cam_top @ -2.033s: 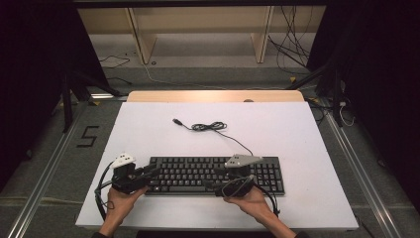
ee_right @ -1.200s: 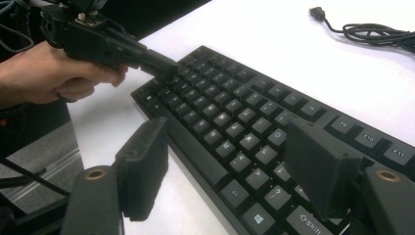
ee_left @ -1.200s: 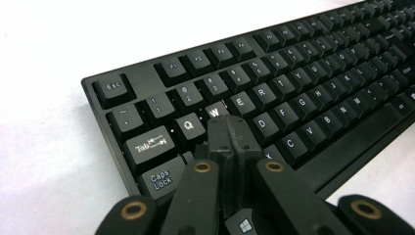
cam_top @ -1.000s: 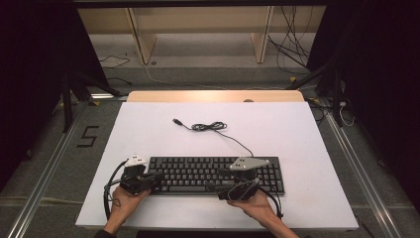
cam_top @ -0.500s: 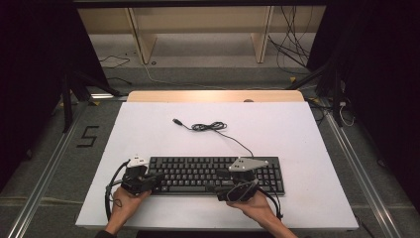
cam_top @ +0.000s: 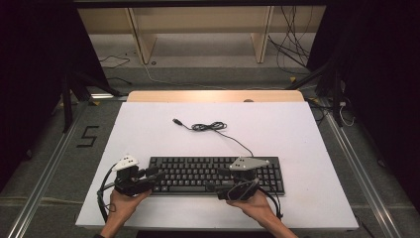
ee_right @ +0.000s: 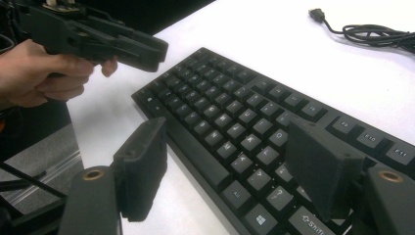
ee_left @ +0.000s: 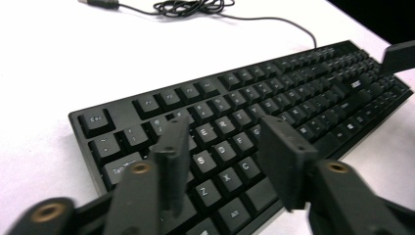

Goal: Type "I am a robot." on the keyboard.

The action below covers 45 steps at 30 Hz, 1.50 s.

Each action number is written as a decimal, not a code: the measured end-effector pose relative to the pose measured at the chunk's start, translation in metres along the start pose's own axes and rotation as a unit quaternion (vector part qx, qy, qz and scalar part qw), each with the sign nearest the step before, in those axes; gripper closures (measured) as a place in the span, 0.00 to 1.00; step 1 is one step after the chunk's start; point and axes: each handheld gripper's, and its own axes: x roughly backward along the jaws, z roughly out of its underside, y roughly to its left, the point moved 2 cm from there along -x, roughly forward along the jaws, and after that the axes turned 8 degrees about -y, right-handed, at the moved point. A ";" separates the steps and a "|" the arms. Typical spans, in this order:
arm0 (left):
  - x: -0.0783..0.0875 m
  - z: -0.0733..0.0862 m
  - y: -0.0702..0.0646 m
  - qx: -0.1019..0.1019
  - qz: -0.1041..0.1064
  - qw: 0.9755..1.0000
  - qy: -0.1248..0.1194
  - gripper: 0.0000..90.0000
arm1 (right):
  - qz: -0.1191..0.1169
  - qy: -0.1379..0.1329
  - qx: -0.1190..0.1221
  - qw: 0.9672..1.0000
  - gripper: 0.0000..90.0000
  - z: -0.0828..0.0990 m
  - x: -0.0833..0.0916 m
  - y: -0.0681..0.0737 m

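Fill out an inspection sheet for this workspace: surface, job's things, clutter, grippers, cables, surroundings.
Surface: white table top, bare wooden strip at its far edge.
Job's things: black keyboard lying flat near the front edge.
Clutter: nothing seen.
Grippers: left gripper open, jaws over the keyboard's left end; right gripper open, over the keys right of centre. Neither grips anything.
Cables: keyboard cable runs from the keyboard's back edge to a loose coil, USB plug unplugged on the table.
Surroundings: wooden shelving behind, loose floor cables, a "5" floor marking.
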 end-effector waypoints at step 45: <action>0.012 -0.001 -0.011 -0.006 0.033 0.997 -0.069 0.28 | 0.014 0.109 0.042 0.993 1.00 0.005 -0.070 0.001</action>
